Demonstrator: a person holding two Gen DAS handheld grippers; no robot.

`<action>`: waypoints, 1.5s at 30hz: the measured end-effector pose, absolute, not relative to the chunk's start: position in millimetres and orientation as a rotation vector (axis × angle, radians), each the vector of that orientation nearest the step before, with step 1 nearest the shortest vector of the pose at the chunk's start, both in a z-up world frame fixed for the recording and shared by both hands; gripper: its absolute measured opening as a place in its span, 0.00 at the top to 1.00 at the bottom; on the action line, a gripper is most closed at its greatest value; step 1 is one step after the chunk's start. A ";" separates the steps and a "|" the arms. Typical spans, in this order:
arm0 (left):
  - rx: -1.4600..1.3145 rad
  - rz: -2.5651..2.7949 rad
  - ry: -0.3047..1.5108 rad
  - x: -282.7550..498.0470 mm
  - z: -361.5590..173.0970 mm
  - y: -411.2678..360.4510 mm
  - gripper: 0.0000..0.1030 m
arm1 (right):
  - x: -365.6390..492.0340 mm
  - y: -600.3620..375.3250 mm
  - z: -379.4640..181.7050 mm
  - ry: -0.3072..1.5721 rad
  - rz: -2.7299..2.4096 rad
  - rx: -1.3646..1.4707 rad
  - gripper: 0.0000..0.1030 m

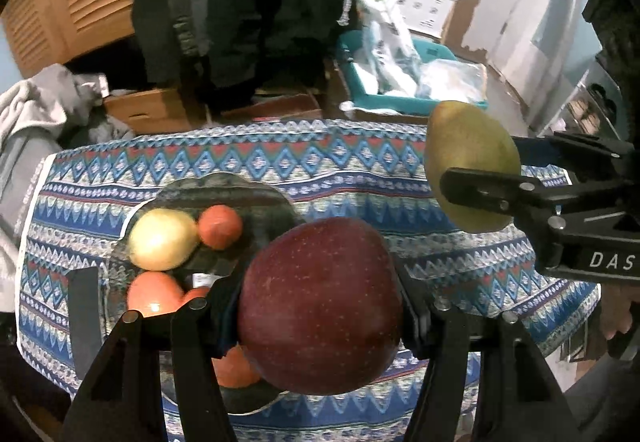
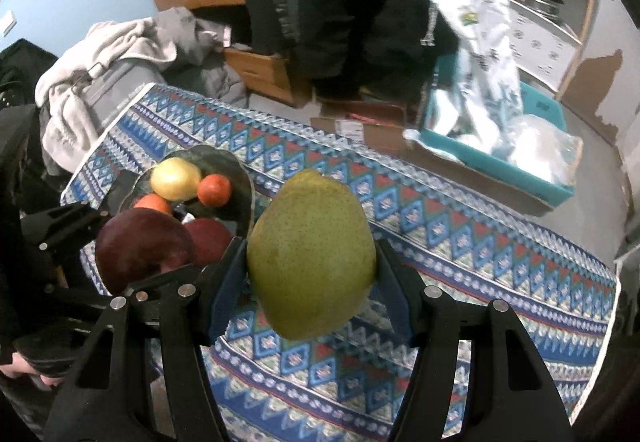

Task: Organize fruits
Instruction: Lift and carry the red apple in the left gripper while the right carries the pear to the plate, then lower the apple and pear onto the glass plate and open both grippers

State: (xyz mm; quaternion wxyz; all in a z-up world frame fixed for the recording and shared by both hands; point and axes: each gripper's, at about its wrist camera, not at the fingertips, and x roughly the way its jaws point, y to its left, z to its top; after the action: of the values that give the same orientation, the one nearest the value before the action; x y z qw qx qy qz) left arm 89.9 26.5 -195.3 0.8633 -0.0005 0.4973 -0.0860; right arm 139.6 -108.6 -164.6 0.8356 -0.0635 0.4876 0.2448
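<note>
bowl on table | apple above bowl | pear right

Both grippers are made of matte black plastic. The left gripper has angular arms with round silver screw heads at the joints and dark blue pads inside its fingers. The right gripper has the same build, and white letters "DAS" are printed on its body. A dark sleeve covers the person's wrist.
</note>
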 end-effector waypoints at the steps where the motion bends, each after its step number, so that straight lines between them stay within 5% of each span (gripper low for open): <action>1: -0.001 -0.168 1.042 90.7 -197.1 33.1 0.38 | 142.1 -102.4 -166.3 1.036 0.526 -0.137 0.39; 17: -0.115 -0.062 1.092 107.8 -231.6 106.6 0.38 | 175.1 -21.7 -206.1 1.120 0.616 -0.199 0.38; 45: -0.144 -0.035 1.132 116.4 -251.1 122.2 0.39 | 189.8 20.2 -242.8 1.209 0.667 -0.231 0.38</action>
State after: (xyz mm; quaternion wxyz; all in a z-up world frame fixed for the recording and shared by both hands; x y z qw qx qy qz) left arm 116.4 122.2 -251.0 0.8414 -0.0680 0.5359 -0.0164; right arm 189.8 20.2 -242.8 0.7649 -0.1063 0.5562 0.3071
